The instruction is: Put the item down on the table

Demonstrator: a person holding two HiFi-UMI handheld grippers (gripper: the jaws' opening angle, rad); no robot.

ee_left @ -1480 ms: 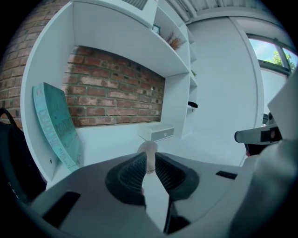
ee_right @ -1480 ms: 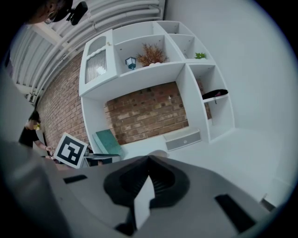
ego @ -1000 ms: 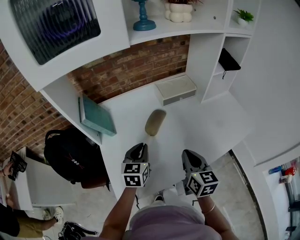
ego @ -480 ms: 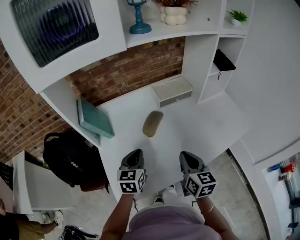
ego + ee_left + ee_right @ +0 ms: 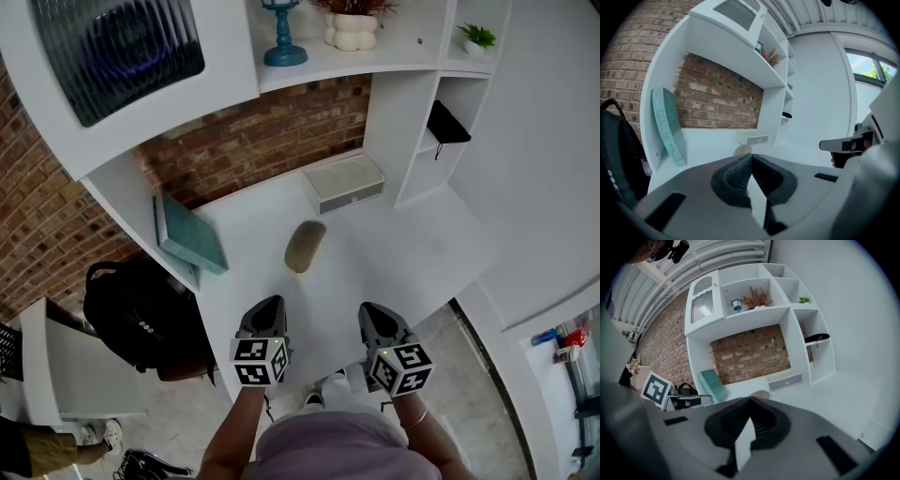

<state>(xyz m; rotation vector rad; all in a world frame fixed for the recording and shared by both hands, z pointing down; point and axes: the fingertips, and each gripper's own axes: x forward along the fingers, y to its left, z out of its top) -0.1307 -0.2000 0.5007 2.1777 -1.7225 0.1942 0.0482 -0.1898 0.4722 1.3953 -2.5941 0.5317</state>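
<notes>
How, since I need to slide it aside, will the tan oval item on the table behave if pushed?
The tan oval item lies flat on the white table, so tipping seems unlikely. Its rounded outline suggests it may pivot or roll if pushed off-centre. Soft or hard cannot be told.

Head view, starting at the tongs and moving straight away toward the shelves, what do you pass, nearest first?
tan oval item → white box → brick wall → blue candlestick
</notes>
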